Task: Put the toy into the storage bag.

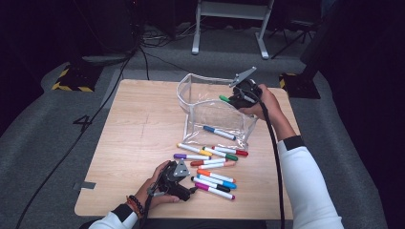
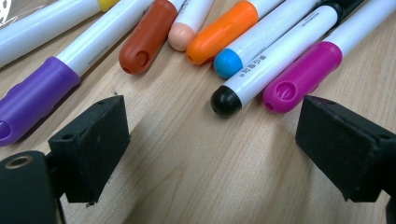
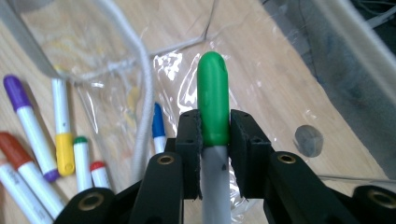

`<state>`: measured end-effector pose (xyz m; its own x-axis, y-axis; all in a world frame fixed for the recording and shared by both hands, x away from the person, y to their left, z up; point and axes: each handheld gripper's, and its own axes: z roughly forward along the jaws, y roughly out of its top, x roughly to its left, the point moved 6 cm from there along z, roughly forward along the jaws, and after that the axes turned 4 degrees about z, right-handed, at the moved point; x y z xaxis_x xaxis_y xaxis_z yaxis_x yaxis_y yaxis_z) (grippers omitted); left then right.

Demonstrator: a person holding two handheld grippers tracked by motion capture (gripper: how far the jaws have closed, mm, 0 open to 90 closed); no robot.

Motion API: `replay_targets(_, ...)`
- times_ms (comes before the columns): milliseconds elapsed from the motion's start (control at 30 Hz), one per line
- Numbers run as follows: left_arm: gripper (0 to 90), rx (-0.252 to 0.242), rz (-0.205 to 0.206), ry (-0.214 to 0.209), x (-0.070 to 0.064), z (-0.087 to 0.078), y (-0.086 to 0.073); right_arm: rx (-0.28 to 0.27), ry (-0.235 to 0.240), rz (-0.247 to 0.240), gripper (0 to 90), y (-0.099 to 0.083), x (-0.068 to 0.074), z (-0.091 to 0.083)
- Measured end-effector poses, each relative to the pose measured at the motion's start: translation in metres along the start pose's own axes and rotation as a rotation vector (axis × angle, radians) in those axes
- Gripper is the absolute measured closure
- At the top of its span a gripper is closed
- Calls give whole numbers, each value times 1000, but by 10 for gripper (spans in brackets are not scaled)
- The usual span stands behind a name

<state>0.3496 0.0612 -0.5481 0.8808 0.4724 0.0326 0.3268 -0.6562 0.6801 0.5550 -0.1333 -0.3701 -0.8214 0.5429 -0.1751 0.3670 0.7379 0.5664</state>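
Note:
A clear plastic pouch (image 1: 210,114) stands open on the wooden table (image 1: 133,133), with a blue marker (image 1: 218,132) lying inside it. My right gripper (image 1: 235,98) hovers over the pouch's opening, shut on a green-capped marker (image 3: 213,107) that pokes out past its jaws. Several markers lie in a loose heap in front of the pouch, among them a purple one (image 1: 190,156), an orange one (image 1: 215,175) and a magenta one (image 1: 214,190). My left gripper (image 1: 191,190) rests low on the table just left of that heap, open, its jaws wide apart before the black-capped marker (image 2: 266,65) and the magenta marker (image 2: 308,74).
The table's front edge (image 1: 172,215) lies close behind my left hand. Cables trail over the grey floor at the left, and a metal stand (image 1: 229,24) rises beyond the table. Bare wood spreads over the table's left half.

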Motion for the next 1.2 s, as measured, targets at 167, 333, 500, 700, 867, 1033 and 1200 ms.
replay_targets(167, 101, 0, 0, 0, 0, 0, 0, 60, 76, -44, 740, 1, 14, 1)
replay_targets(333, 102, 0, 0, 0, 0, 0, 0, 84, 45, -58, 697, 2, 16, 3)
replay_targets(500, 101, -2, 1, -2, 0, 0, 0, 57, 19, -44, 616, 3, 14, 0)
replay_targets(700, 101, -2, 2, -2, 0, 0, 0, -46, -9, 4, 535, 2, 8, -16)
replay_targets(867, 101, -2, 1, -2, 0, 0, 0, -172, -5, 57, 487, -5, 6, -44)
replay_targets(1033, 101, -2, 1, -2, 0, 0, 0, -285, 2, 52, 450, -18, 16, -73)
replay_targets(1200, 101, 0, 0, -2, 0, 0, 0, -355, -2, 51, 438, -40, 28, -94)
